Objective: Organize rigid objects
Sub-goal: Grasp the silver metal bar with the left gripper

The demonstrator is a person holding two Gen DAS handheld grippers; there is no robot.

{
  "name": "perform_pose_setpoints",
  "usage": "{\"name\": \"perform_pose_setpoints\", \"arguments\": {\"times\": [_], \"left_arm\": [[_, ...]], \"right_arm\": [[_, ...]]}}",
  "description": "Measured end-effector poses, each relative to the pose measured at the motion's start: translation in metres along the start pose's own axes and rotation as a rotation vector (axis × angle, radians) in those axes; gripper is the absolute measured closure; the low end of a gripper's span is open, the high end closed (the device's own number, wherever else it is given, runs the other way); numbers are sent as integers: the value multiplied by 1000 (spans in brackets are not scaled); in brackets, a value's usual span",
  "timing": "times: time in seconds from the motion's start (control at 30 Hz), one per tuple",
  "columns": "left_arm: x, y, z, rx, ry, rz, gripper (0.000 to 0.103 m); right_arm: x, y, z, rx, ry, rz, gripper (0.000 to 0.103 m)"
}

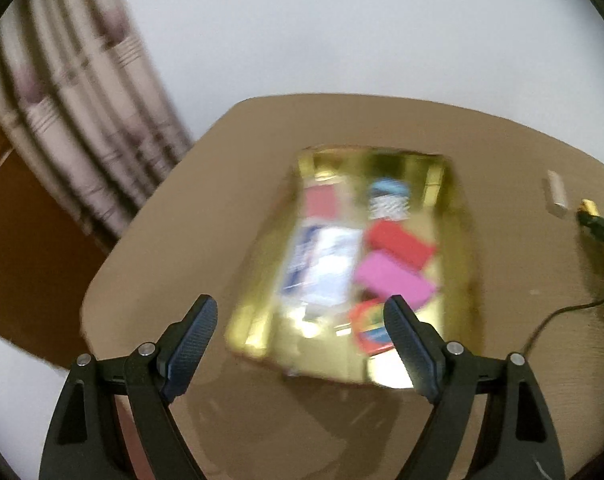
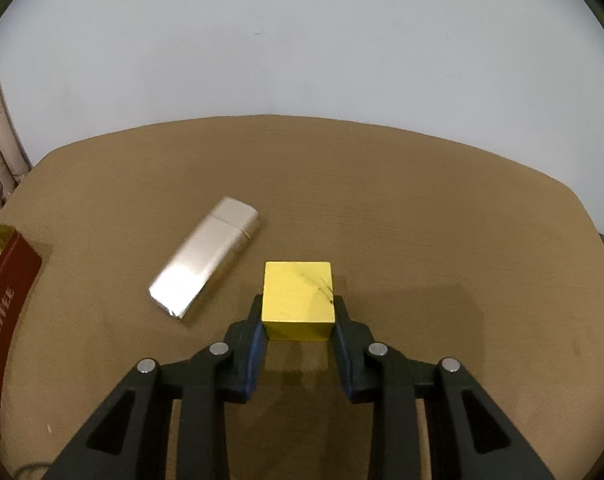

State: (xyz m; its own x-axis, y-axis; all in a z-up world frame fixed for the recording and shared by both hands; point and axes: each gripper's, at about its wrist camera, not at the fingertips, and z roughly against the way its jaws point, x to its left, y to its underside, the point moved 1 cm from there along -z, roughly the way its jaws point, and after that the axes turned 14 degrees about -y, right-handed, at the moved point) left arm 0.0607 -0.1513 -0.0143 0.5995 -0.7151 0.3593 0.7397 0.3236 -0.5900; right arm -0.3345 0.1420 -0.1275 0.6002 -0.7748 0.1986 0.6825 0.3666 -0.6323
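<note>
While cube sits between pads: right tool (image 2: 298, 316) clamped on yellow cube (image 2: 298, 300)
Gold tray (image 1: 457, 240): lies to cube's left
Left tool (image 1: 300, 334): spread wide, empty, nearer tray

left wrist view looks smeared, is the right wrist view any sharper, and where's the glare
Left wrist view: motion blur smears the gold tray and the items in it, while the left gripper fingers stay crisp; glare whitens the tray's near end. Right wrist view: sharp, yellow block clear between the right gripper fingers, a bright reflection on the silver case. Both views bend the table edge.
</note>
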Motion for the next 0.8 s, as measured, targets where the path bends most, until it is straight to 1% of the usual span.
{"name": "perform_pose_setpoints", "arguments": {"times": [0.17,0.3,0.37,0.43,0.5,0.53,0.63,0.67,0.8], "left_arm": [[-68,-19,23,-47,95,-117,20],[-132,-32,30,-36,175,-203,20],[-156,-39,29,-24,205,-227,20],[-182,-48,27,-13,239,-242,20],[-199,-56,26,-14,250,-241,20],[-213,-63,26,-26,259,-250,20],[-236,-77,19,-37,265,-266,20],[-248,-84,15,-30,291,-281,20],[-275,-102,-3,9,325,-276,20]], "right_arm": [[-15,26,29,-6,35,-6,73],[-25,43,46,-8,36,-34,73],[-27,51,51,-13,43,-32,72],[-28,51,51,-16,43,-36,72],[-29,46,47,-9,56,-27,72],[-25,57,47,-8,63,-20,72],[-23,59,49,-6,74,-12,72],[-23,60,49,-6,70,-15,72],[-23,56,46,-10,48,-33,72]]}}
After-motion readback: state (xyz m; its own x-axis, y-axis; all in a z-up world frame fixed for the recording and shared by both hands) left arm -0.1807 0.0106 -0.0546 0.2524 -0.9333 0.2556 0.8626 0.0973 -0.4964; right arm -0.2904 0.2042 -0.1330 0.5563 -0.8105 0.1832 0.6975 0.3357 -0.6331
